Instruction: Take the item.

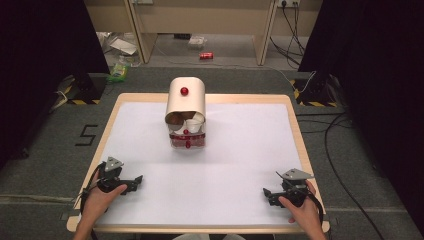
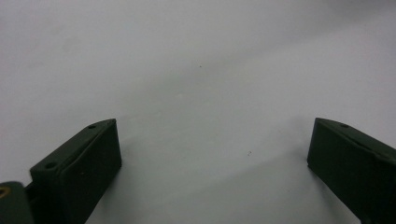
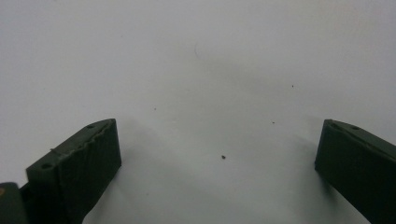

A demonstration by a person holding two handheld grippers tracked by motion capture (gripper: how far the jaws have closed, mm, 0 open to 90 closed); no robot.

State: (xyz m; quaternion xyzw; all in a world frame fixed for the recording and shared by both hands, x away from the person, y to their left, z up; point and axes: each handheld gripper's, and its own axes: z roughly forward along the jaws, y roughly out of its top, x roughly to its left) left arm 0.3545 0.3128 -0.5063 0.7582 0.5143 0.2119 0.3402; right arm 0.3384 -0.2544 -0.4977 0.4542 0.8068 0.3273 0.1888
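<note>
Left gripper [image 1: 134,183] resting at near-left corner of table [image 1: 298,131], jaws spread wide, nothing between them; bare white surface between them in left gripper view [image 2: 212,158]. Right gripper [image 1: 270,195] resting at near-right corner, jaws likewise apart and empty, white surface with a few dark specks between them in right gripper view [image 3: 217,161]. Both held by hands entering from bottom edge, well apart from each other. Cream-coloured dispenser [image 1: 186,102] standing upright at table centre toward far edge, well apart from both grippers. White cups [image 1: 194,122] visible in its open lower front. Red knob [image 1: 184,91] on its curved top.
</note>
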